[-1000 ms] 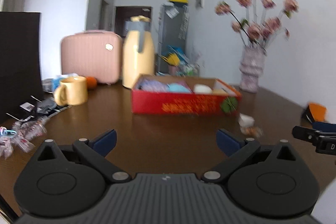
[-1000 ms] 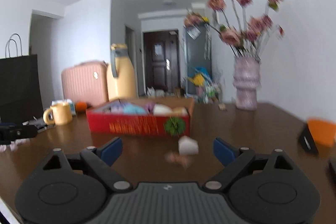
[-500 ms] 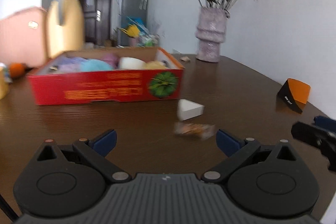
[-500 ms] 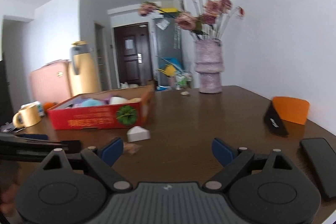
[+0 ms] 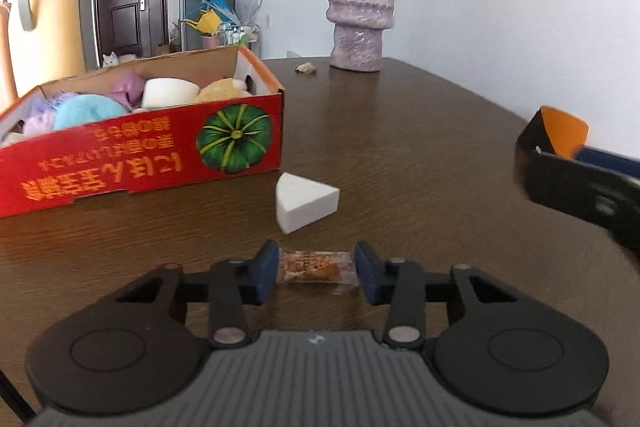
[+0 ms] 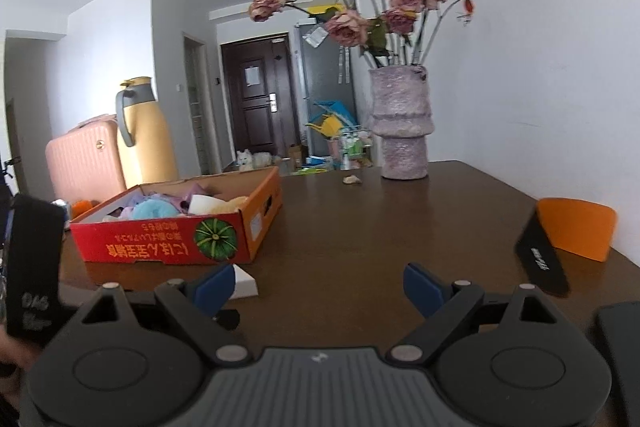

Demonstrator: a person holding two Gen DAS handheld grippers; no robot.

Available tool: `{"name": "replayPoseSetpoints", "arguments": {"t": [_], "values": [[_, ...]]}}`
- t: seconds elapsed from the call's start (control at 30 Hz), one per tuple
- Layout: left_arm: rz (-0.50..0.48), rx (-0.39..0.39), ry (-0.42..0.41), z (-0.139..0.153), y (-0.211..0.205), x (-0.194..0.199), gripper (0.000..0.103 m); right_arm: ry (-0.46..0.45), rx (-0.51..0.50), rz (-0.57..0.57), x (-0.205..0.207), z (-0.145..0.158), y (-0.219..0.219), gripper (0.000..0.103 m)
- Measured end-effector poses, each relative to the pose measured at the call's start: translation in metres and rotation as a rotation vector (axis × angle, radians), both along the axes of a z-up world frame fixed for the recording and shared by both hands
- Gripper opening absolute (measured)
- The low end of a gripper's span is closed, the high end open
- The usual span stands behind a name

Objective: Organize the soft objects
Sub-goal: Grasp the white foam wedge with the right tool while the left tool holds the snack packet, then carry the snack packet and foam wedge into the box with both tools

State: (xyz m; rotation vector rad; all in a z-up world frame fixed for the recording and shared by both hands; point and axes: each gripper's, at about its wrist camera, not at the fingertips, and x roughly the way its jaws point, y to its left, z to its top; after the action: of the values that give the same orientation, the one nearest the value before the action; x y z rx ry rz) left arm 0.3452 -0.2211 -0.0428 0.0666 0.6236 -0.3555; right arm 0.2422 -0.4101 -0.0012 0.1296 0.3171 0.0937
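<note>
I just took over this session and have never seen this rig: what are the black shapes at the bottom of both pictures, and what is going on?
Those shapes are two handheld grippers; a person carries one in each hand, with a camera looking along its fingers. In the left view, the left gripper is closing on a wrapped snack lying on the brown table; its pads seem to touch the wrapper's ends. Beyond it lie a white wedge sponge and a red box holding soft things. In the right view, the right gripper is open, nothing between its jaws.
</note>
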Motion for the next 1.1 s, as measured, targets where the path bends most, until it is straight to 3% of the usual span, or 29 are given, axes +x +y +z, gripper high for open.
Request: {"name": "replayPoseSetpoints", "arguments": {"t": [0.1, 0.27, 0.47, 0.63, 0.67, 0.73, 0.93, 1.1], "values": [[0.008, -0.041, -0.027, 0.01, 0.023, -0.015, 0.039, 0.006, -0.014, 0.04, 0.017, 0.001, 0.01, 0.09], [0.117, -0.067, -0.058, 0.023, 0.073, -0.024, 0.039, 0.067, -0.103, 0.175, 0.06, -0.004, 0.043, 0.09], [0.215, -0.083, -0.079, 0.033, 0.118, -0.023, 0.039, 0.216, -0.156, 0.271, 0.124, -0.02, 0.082, 0.076], [0.224, -0.098, -0.076, 0.033, 0.138, -0.026, 0.039, 0.281, -0.181, 0.22, 0.146, -0.033, 0.097, 0.058], [0.222, -0.099, -0.077, 0.034, 0.141, -0.029, 0.039, 0.288, -0.175, 0.212, 0.148, -0.034, 0.098, 0.05], [0.214, -0.101, -0.086, 0.037, 0.145, -0.035, 0.039, 0.274, -0.16, 0.196, 0.144, -0.034, 0.095, 0.036], [0.196, -0.117, -0.131, 0.053, 0.158, -0.067, 0.039, 0.245, -0.139, 0.167, 0.119, -0.023, 0.098, 0.033], [0.172, -0.13, -0.148, 0.061, 0.166, -0.105, 0.039, 0.17, -0.108, 0.196, 0.057, -0.002, 0.111, 0.033]]}}
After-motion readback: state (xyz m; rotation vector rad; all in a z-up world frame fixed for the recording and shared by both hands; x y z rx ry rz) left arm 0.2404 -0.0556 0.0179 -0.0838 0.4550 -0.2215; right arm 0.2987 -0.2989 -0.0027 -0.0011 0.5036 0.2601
